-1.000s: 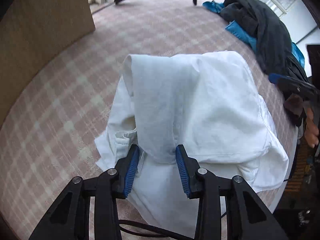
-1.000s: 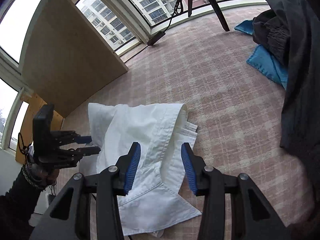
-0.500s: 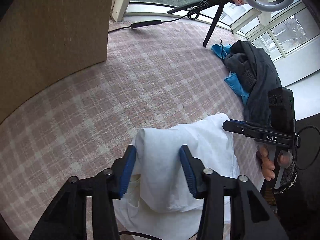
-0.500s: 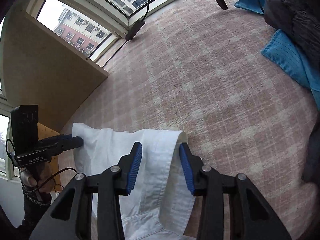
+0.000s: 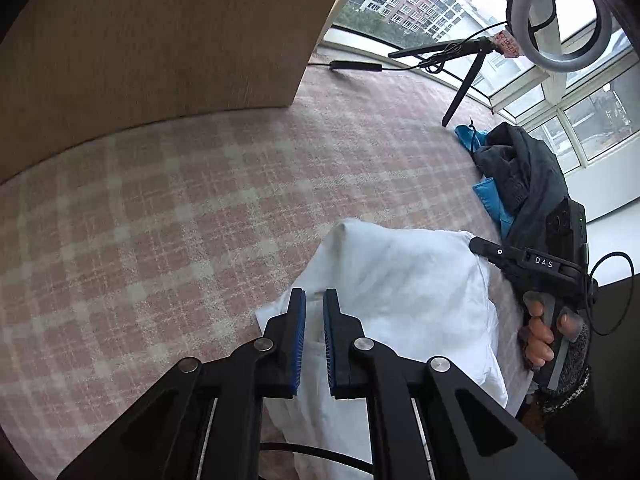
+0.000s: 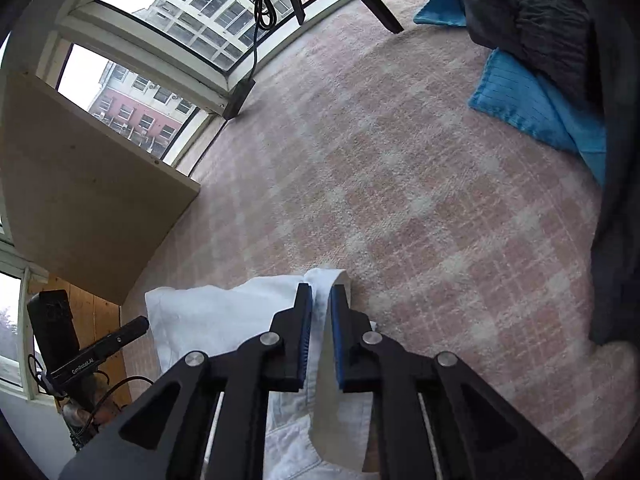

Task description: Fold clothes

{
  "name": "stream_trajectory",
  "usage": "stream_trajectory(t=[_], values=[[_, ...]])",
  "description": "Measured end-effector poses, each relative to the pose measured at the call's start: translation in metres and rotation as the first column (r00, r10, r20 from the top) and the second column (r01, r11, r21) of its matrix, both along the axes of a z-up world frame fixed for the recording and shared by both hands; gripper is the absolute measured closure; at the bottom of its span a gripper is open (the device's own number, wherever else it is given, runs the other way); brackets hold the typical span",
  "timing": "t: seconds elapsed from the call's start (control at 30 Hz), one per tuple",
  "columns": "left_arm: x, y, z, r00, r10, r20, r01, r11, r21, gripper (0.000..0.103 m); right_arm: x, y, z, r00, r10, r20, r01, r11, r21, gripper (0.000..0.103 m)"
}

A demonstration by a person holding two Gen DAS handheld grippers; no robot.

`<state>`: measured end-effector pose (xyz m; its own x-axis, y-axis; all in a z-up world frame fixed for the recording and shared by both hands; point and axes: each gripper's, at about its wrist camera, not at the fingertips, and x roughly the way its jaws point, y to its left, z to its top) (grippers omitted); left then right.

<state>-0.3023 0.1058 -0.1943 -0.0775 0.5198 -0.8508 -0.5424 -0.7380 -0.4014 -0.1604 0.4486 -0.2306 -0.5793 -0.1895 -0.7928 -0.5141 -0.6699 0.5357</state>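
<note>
A pink-and-cream plaid cover (image 5: 168, 216) spreads over the wide surface, soft and woven in look; most of it lies bare toward the windows (image 6: 172, 36), leaving broad open room ahead of both grippers. A flat tan board (image 5: 152, 40) stands along its far left side. At the right edge sits a heap of dark grey clothes (image 6: 560, 32) over a blue cloth (image 6: 532, 108), well apart from the work.

The white shirt (image 5: 404, 280), thin and creased, lies bunched at the near edge of the cover, its upper fold raised into a soft ridge. The left gripper (image 5: 314, 308) has its jaws closing, with a fold of the shirt pinched between the blue ribbed pads. The right gripper (image 6: 320, 304) has its jaws closing as well, on the shirt's stiffer edge at the other end of the ridge, cloth between the pads.

A tripod leg (image 5: 460, 92) and a ring light (image 5: 560, 16) stand at the far side by the glass, with a black cable (image 6: 260, 4) hanging there.
</note>
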Motion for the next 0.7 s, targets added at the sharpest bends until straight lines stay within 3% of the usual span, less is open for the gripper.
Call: stream_trajectory(t=[0.13,0.27,0.33,0.4,0.43,0.5,0.57,0.67,0.7], values=[[0.003,0.022,0.037,0.993,-0.087,-0.083,0.092,0.994,0.060,0.078,-0.002,-0.017,0.025,0.995,0.087,-0.052,-0.082,0.992,0.099,0.092],[-0.003,0.065,0.018,0.981,-0.189,-0.039,0.191,0.981,0.043,0.078,-0.018,-0.045,0.034,0.973,0.223,-0.060,-0.211,0.964,0.162,0.092],[-0.003,0.073,-0.006,0.979,-0.202,-0.017,0.202,0.979,-0.027,0.079,-0.032,-0.061,0.019,0.955,0.297,-0.023,-0.290,0.944,0.159,0.092],[-0.005,0.068,-0.029,0.982,-0.190,-0.015,0.187,0.977,-0.103,0.083,-0.037,-0.065,-0.004,0.946,0.304,0.112,-0.321,0.927,0.192,0.094],[-0.006,0.066,-0.040,0.983,-0.184,-0.015,0.180,0.974,-0.140,0.085,-0.030,-0.060,-0.004,0.951,0.288,0.112,-0.305,0.933,0.190,0.098],[-0.006,0.046,-0.032,0.990,-0.138,-0.036,0.131,0.980,-0.147,0.085,-0.003,-0.046,0.012,0.973,0.216,0.081,-0.227,0.960,0.162,0.093],[0.001,0.026,-0.013,0.990,-0.115,-0.077,0.103,0.985,-0.136,0.084,0.032,-0.044,0.036,0.981,0.181,0.065,-0.190,0.967,0.171,0.081],[0.034,0.014,0.009,0.976,-0.186,-0.111,0.174,0.979,-0.109,0.081,0.089,-0.062,0.056,0.983,0.181,0.028,-0.183,0.970,0.162,0.059],[0.047,0.016,0.012,0.969,-0.224,-0.108,0.213,0.972,-0.104,0.081,0.103,-0.077,0.051,0.982,0.187,0.030,-0.189,0.976,0.111,0.058]])
